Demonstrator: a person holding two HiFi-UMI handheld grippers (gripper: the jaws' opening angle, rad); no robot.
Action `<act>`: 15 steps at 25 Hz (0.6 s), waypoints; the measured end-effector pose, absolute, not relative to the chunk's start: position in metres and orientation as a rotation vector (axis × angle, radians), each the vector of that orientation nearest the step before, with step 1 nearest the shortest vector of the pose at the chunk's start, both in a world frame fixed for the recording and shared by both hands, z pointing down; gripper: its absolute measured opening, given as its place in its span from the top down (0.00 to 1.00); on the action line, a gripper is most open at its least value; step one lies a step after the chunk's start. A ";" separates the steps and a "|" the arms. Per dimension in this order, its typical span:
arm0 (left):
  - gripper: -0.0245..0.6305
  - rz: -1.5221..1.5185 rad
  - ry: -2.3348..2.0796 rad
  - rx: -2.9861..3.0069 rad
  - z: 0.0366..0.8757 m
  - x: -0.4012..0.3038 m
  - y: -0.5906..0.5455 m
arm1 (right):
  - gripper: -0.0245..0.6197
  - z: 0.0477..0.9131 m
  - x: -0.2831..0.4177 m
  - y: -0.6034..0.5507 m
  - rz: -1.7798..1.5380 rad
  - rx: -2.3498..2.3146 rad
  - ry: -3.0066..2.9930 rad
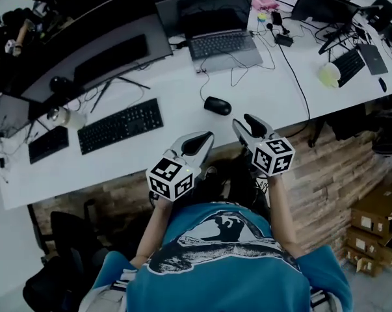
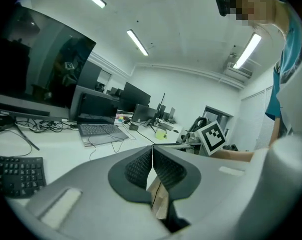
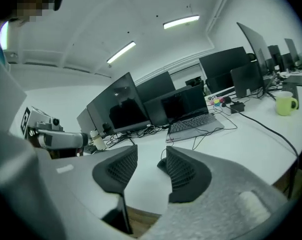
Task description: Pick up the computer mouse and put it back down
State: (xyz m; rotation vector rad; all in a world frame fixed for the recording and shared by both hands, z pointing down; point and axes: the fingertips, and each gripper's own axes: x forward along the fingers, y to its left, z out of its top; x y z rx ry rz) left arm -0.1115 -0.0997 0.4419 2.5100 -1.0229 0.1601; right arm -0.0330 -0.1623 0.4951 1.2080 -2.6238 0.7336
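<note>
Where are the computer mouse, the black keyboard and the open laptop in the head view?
computer mouse [image 1: 217, 105], head view, middle of its black top.
black keyboard [image 1: 120, 125], head view, centre of its keys.
laptop [image 1: 223, 44], head view, its key deck.

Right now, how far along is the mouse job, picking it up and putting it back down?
The computer mouse lies on the desk, held by nothing; whether it was already lifted can't be told. The right hand-held gripper hovers near it, jaws apart and empty; the left hand-held gripper is shut, empty. If not yet lifted, grasp, lift and set-down all remain.
</note>
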 end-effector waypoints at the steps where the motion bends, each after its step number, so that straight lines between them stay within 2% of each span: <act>1: 0.94 0.165 -0.989 2.519 0.443 -0.108 -0.098 | 0.71 0.494 -0.028 -0.157 0.740 1.243 -2.615; 6: 0.94 0.181 -0.856 2.549 0.448 -0.089 -0.092 | 0.81 0.486 -0.009 -0.135 0.762 1.370 -2.577; 15: 0.94 0.175 -0.755 2.572 0.450 -0.068 -0.086 | 0.92 0.482 0.004 -0.109 0.819 1.435 -2.557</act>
